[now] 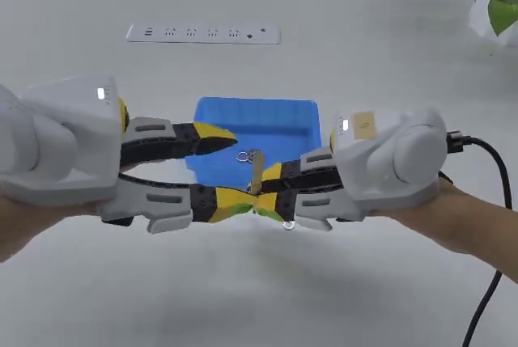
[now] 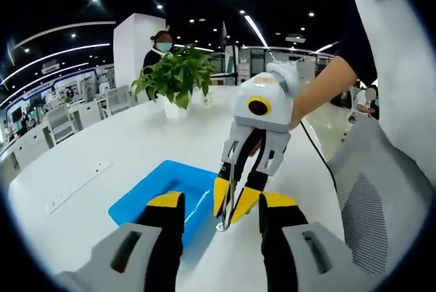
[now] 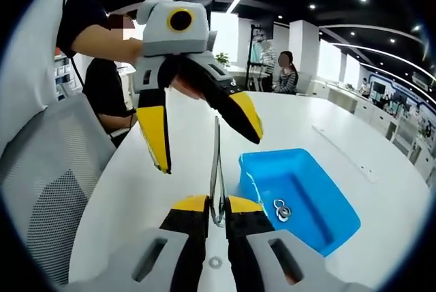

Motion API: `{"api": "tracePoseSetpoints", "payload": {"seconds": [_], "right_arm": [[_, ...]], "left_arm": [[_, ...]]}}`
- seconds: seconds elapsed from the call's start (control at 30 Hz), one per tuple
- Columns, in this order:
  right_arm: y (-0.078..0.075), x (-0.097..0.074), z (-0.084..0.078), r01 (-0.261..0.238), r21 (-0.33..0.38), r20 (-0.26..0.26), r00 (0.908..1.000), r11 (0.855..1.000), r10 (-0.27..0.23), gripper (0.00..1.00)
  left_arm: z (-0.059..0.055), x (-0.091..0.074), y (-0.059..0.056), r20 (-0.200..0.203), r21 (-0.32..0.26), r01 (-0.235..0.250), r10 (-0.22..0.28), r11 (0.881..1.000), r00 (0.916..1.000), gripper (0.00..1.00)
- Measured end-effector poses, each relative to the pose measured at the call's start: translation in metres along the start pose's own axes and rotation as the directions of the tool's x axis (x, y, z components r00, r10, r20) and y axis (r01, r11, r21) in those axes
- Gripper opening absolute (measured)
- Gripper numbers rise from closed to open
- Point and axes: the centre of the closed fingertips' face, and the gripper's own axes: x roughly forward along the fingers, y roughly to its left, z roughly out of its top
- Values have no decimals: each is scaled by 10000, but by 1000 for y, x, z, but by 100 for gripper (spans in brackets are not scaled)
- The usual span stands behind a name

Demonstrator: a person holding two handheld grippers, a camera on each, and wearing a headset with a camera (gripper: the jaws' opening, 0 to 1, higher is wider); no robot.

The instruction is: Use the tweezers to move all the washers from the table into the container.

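An open-plan office with long ceiling light strips [image 2: 255, 30], rows of desks and a few people surrounds a wide white table [image 1: 259, 298], its top plain and smooth. A grey mesh chair [image 3: 48, 190] stands at the table's near edge. A leafy potted plant [image 2: 176, 77] sits at a far corner, and a white power strip [image 1: 202, 34] lies flat beyond the work.

The blue container [image 1: 259, 106], a shallow rectangular tray, rests on the table between the two grippers. The left gripper [image 2: 221, 203] has its yellow-tipped jaws wide apart with nothing between them, one jaw reaching over the container's near wall. The right gripper [image 3: 217, 205] faces it, jaws pressed together on the tweezers [image 3: 216, 163], which stand roughly upright just beside the container's near edge.

Two washers [image 3: 281, 209] lie touching each other on the container's floor. One washer [image 1: 288, 225] lies on the bare table outside the container, under the right gripper.
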Motion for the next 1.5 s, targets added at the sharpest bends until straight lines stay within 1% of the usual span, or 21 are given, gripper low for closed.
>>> {"api": "tracePoseSetpoints", "payload": {"seconds": [0.07,0.1,0.13,0.17,0.27,0.37,0.47,0.5,0.6,0.67,0.7,0.8,0.87,0.93,1.0,1.07,1.17,1.27,1.4,1.43,1.5], "right_arm": [[-2,-3,5,102,66,98,9999,9999,-102,10],[-3,-6,8,132,55,144,9998,9999,-133,10],[-3,-7,11,148,89,227,9996,9999,-150,10],[-4,-10,15,184,181,354,9992,9997,-191,10],[-5,-15,19,298,196,411,9987,9994,-306,10],[-6,-20,27,408,252,549,9976,9988,-421,10],[-6,-23,33,472,148,575,9972,9988,-480,10],[-7,-24,35,484,120,582,9971,9988,-490,10],[-9,-29,44,542,-50,645,9965,9985,-538,10],[-13,-32,49,610,-146,703,9957,9980,-598,10],[-14,-33,50,623,-158,715,9956,9979,-610,10],[-20,-36,56,732,-257,792,9943,9970,-709,10],[-26,-38,59,824,-283,832,9933,9962,-798,10],[-34,-38,60,944,-407,773,9928,9947,-910,10],[-42,-39,62,1060,-402,787,9916,9935,-1026,10],[-50,-39,62,1193,-406,775,9902,9920,-1159,10],[-59,-37,59,1306,-419,690,9894,9905,-1275,10],[-66,-31,48,1350,-426,419,9902,9899,-1332,10],[-75,-22,35,1558,-392,125,9878,9870,-1555,10],[-78,-19,32,1596,-392,69,9872,9864,-1594,10],[-80,-13,27,1558,-435,-98,9877,9868,-1563,10]], "left_arm": [[-1,-8,0,106,-112,-260,262,9996,9996,53],[2,-14,2,372,-191,-573,580,9982,9976,57],[1,-17,2,430,-339,-673,688,9972,9967,60],[0,-21,1,439,-458,-778,798,9959,9958,62],[-4,-28,1,380,-525,-1039,1060,9932,9936,65],[-7,-35,1,447,-848,-1429,1470,9861,9881,73],[-9,-39,-1,481,-1015,-1534,1589,9829,9861,75],[-9,-39,-1,475,-1068,-1569,1626,9818,9855,78],[-13,-40,0,341,-1235,-1884,1939,9743,9804,89],[-15,-41,0,349,-1331,-1971,2033,9713,9785,93],[-15,-42,0,349,-1339,-1973,2036,9712,9784,93],[-16,-42,-1,355,-1406,-2022,2090,9692,9773,95],[-18,-43,-1,349,-1503,-2083,2157,9664,9758,98],[-24,-45,2,86,-1620,-2282,2326,9600,9725,99],[-28,-47,3,84,-1634,-2329,2374,9587,9714,99],[-29,-49,4,149,-1795,-2346,2411,9554,9704,99],[-33,-51,5,109,-1831,-2422,2483,9528,9686,99],[-35,-51,3,157,-1930,-2394,2470,9515,9689,99],[-40,-48,-1,0,-1871,-2336,2378,9542,9713,99],[-43,-48,-2,-83,-1848,-2369,2396,9538,9708,99],[-44,-49,-3,-72,-1926,-2421,2454,9509,9694,99]]}}
